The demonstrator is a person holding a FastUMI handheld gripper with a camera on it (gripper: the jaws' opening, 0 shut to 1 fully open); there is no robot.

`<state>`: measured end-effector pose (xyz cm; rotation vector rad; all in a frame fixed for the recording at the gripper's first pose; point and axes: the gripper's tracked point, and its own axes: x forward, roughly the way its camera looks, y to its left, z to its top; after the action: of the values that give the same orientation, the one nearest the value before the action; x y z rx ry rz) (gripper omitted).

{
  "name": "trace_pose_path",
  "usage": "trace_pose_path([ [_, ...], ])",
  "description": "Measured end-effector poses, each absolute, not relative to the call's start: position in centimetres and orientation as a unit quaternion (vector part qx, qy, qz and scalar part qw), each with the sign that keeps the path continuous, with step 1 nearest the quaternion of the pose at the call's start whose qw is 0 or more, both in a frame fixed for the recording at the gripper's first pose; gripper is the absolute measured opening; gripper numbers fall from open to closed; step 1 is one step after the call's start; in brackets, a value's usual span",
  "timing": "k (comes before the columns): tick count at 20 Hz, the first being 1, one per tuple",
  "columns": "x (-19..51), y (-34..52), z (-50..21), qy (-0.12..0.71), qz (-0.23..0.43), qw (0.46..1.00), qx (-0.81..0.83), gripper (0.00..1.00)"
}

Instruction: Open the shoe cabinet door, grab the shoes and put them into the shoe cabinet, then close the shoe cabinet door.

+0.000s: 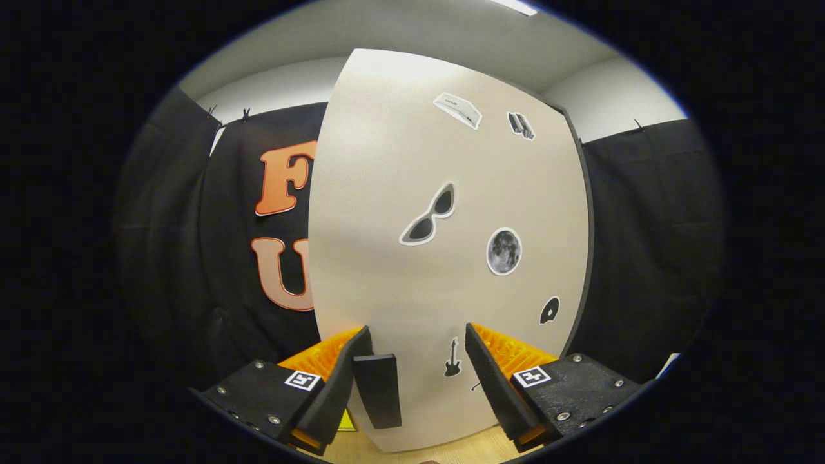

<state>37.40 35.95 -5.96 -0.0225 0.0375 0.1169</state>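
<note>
I hold the tool (417, 361) open just before the shoe cabinet door (445, 258), its black handle (378, 390) between the fingers, nearer the left one, ungripped. By my judgement the door is not yet opened, and shoes and closing remain. Stickers dot the pale door; black cloth hangs behind it, pale wood floor below.

The shoe cabinet door (412, 193) is cream-white with a black handle (379, 390) and black-and-white stickers: sunglasses (428, 214), a grey moon (504, 251), a black guitar (452, 359). The gripper (417, 370) has 2 black fingers backed in orange, with black-and-white square markers (303, 379).
</note>
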Motion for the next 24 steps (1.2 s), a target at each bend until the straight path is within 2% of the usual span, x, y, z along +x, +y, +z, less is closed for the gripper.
trace_pose_path([
  [10, 39.7, 36.3, -6.7, 0.052, 0.104, 0.993, 0.007, 0.93],
  [12, 39.1, 37.1, -7.0, 0.074, 0.135, 0.988, 0.03, 0.94],
  [15, 38.4, 36.6, -6.5, 0.083, 0.145, 0.986, 0.028, 0.96],
  [17, 37.4, 36.1, -5.3, 0.085, 0.154, 0.984, 0.031, 0.96],
  [24, 30.8, 26.7, 5.3, 0.012, 0.105, 0.994, -0.003, 0.96],
])
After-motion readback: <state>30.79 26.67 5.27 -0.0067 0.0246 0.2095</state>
